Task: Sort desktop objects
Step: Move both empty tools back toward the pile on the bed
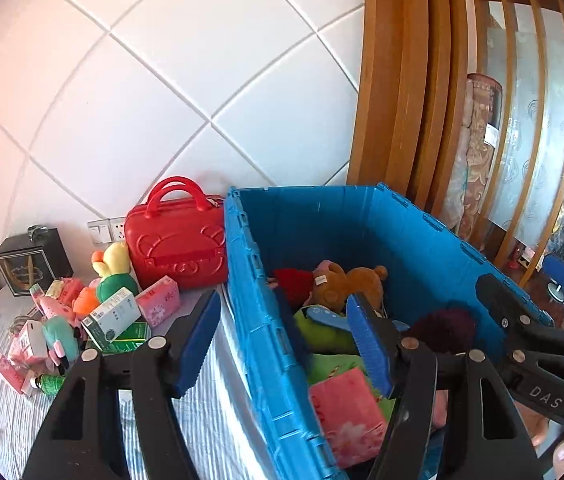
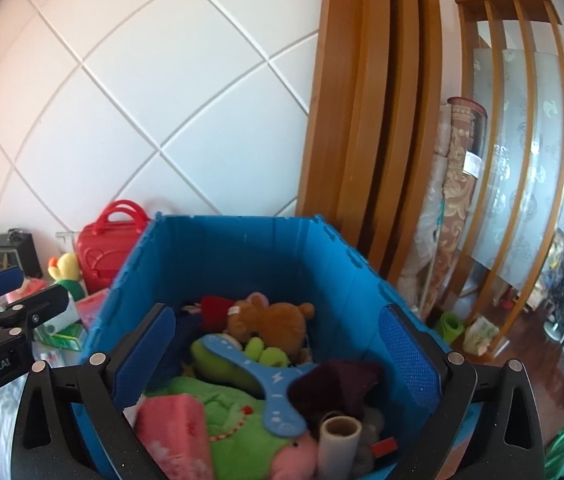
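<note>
A blue crate [image 1: 362, 232] [image 2: 242, 248] stands on the table and holds a brown teddy bear [image 2: 270, 320], a green plush [image 2: 226, 412], a pink tissue pack [image 1: 346, 416], a cardboard tube [image 2: 338, 440] and a dark maroon item [image 2: 338, 388]. My left gripper [image 1: 282, 340] is open and straddles the crate's left wall, nothing held. My right gripper [image 2: 280, 354] hangs wide open over the crate's contents, empty. Left of the crate lies a pile: a white and green box [image 1: 112, 314], another pink tissue pack [image 1: 160, 300], tubes and small packs.
A red toy suitcase [image 1: 178, 248] and a cactus plush [image 1: 114, 268] stand against the tiled wall, with a black box [image 1: 32, 260] at the far left. The table wears a pale striped cloth [image 1: 10, 412]. Wooden door frames and a rolled rug [image 2: 458, 208] are at the right.
</note>
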Action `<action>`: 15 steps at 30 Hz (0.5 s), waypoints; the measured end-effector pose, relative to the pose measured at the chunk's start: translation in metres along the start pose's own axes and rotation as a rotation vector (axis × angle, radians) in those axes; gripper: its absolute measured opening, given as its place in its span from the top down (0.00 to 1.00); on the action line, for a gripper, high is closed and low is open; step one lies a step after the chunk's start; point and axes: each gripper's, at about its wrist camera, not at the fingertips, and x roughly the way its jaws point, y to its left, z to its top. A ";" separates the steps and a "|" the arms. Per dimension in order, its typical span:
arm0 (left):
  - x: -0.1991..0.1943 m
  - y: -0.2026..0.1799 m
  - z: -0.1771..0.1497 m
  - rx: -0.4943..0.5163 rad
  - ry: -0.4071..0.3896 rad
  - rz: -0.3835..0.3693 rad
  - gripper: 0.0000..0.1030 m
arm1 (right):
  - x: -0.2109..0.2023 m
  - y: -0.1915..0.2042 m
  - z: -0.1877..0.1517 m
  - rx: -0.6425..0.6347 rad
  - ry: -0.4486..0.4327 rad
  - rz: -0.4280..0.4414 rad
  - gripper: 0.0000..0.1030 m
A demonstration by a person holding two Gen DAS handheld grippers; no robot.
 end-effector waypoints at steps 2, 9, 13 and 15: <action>-0.006 0.015 -0.004 -0.013 0.001 -0.023 0.37 | -0.006 0.013 -0.002 0.006 -0.008 0.017 0.00; -0.027 0.072 -0.021 -0.016 -0.031 0.059 0.37 | -0.020 0.075 -0.003 -0.009 -0.017 0.095 0.00; -0.035 0.113 -0.036 -0.039 -0.026 0.104 0.37 | -0.024 0.114 -0.004 -0.028 -0.028 0.158 0.00; -0.037 0.135 -0.043 -0.055 -0.023 0.128 0.37 | -0.024 0.136 -0.006 -0.036 -0.026 0.196 0.00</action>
